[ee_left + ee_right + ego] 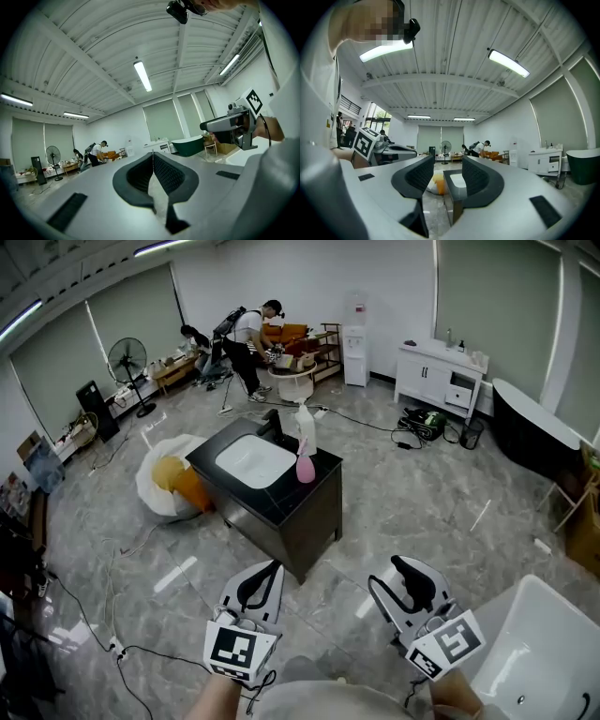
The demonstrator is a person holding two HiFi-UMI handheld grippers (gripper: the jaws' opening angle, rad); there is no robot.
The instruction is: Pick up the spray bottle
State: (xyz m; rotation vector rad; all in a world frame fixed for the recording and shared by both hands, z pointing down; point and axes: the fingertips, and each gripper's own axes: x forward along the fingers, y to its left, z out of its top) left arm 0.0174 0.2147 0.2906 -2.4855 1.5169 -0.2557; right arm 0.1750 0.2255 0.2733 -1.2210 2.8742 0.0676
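Note:
A white spray bottle (305,425) stands on the far right corner of a black vanity (281,512) with a white basin, in the middle of the head view. A pink bottle (306,465) stands just in front of it. Both grippers are held low and well short of the vanity. My left gripper (273,568) is shut and empty; its pads (161,171) meet in the left gripper view. My right gripper (392,579) is open with nothing between its fingers. Through the gap of the right gripper (438,172) I see the vanity (452,190) ahead.
A white bag with orange contents (169,479) lies on the floor left of the vanity. Cables run across the floor. A white bathtub (548,652) is at the bottom right and a dark tub (534,432) at the far right. People (248,338) work at the back.

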